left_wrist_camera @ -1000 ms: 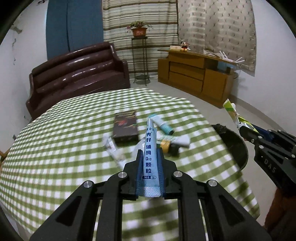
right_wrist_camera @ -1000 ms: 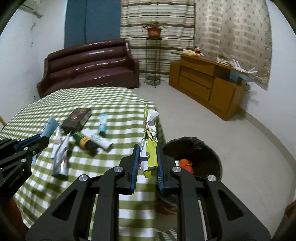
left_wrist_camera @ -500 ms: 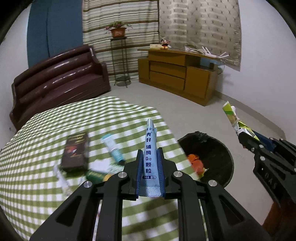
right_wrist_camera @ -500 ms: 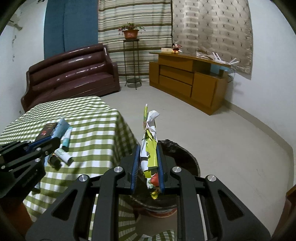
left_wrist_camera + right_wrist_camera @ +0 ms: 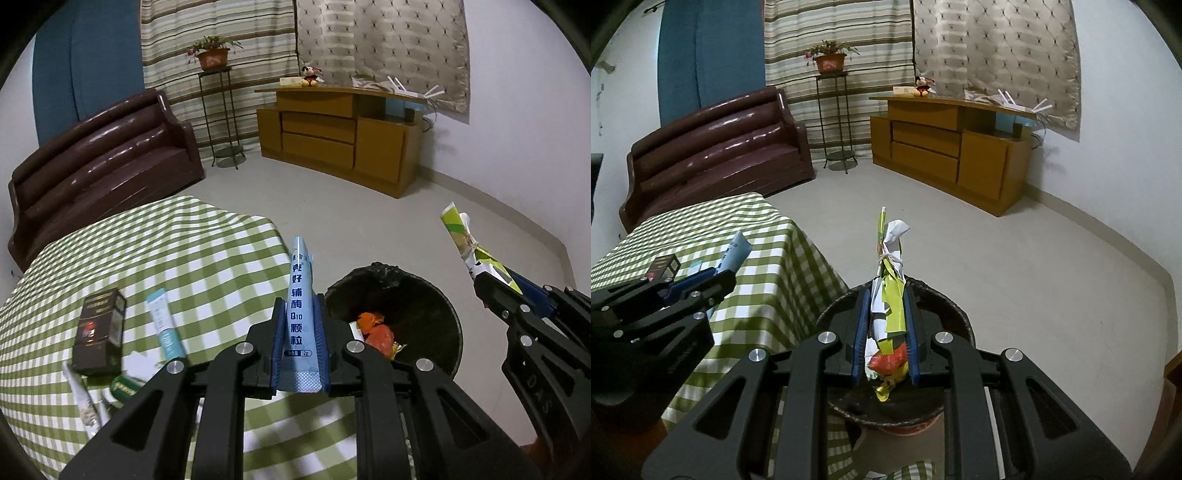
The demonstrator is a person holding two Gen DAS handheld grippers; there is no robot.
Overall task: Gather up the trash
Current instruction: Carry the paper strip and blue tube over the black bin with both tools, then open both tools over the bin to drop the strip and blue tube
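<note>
My left gripper (image 5: 300,306) is shut on a light blue sachet (image 5: 300,291) with Chinese print, held over the table edge beside the black-lined trash bin (image 5: 424,299). My right gripper (image 5: 886,299) is shut on a knotted green and white wrapper (image 5: 889,280) and holds it right above the bin (image 5: 956,317). The bin holds orange and red wrappers (image 5: 376,332). On the green checked tablecloth (image 5: 184,258) lie a dark box (image 5: 98,326), a teal tube (image 5: 164,325) and a silver sachet (image 5: 83,398).
The right gripper also shows at the right of the left wrist view (image 5: 517,306); the left one shows at the left of the right wrist view (image 5: 683,291). A brown sofa (image 5: 716,147), a plant stand (image 5: 834,122) and a wooden cabinet (image 5: 953,147) stand behind, across grey floor.
Both grippers have swung right, away from the table's middle toward the bin. The right gripper now hangs over the bin. Both still hold their items.
</note>
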